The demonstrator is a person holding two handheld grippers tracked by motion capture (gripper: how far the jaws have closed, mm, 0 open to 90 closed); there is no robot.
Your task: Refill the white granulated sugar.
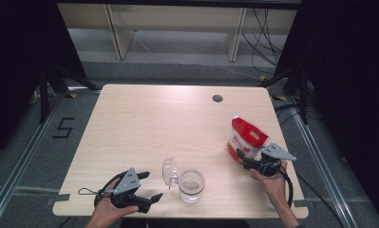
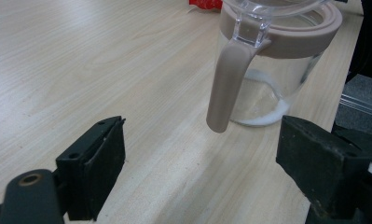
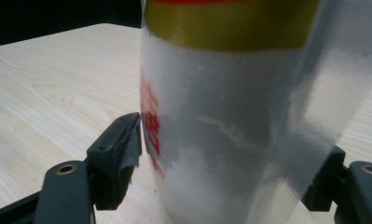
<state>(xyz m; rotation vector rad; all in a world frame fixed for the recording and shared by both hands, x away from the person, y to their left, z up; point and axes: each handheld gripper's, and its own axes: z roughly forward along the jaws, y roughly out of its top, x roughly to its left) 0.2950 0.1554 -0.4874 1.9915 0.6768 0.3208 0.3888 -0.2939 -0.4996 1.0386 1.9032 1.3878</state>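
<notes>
pouch: red-and-white soft plastic stand-up pouch (image 1: 246,138) stands at the table's right edge; floppy, slick film, probably powder-heavy at the bottom, so grab low on the body
right gripper (image 1: 248,158): jaws spread wide around its base, not squeezing yet; hand low, reaching forward
left gripper (image 1: 146,186): wide apart, empty, aimed at the clear glass jar with taupe rim (image 1: 191,185); lid flipped up
</notes>
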